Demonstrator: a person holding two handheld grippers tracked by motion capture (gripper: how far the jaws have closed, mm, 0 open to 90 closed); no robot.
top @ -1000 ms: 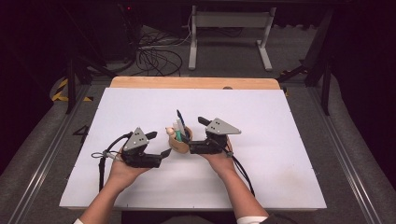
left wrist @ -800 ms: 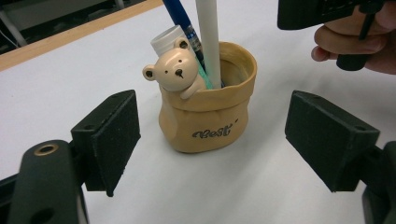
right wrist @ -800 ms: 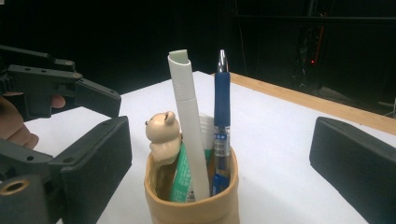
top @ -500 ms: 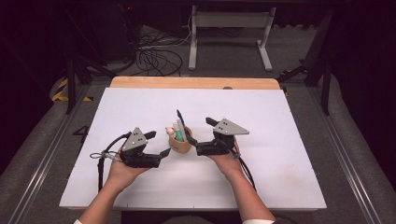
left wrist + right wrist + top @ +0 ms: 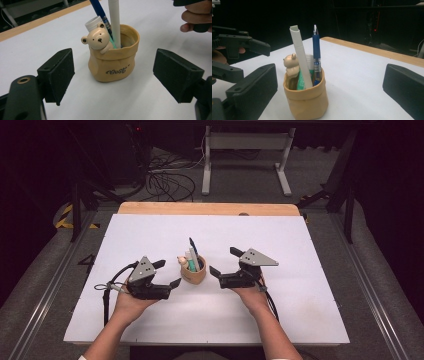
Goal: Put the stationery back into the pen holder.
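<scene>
A tan bag-shaped pen holder (image 5: 193, 274) with a small bear figure (image 5: 97, 40) on its rim stands mid-table. It holds a blue pen (image 5: 316, 52), a white pen (image 5: 300, 60) and a white-capped item. My left gripper (image 5: 170, 273) is just left of the holder, open, its pads (image 5: 61, 75) wide on either side and not touching it. My right gripper (image 5: 222, 261) is a little to the holder's right, open. Its jaws have just been opening, and the holder stands ahead of them, apart from both pads (image 5: 259, 85).
The white table top (image 5: 300, 250) has a wooden strip (image 5: 205, 208) along its far edge. Cables (image 5: 167, 182) and a metal stand (image 5: 245, 150) lie on the floor beyond it. The hand holding my right gripper (image 5: 197, 17) shows in the left gripper view.
My right gripper has drawn back to the right, away from the holder, and its jaws stand wider. The left gripper and the holder have stayed put.
</scene>
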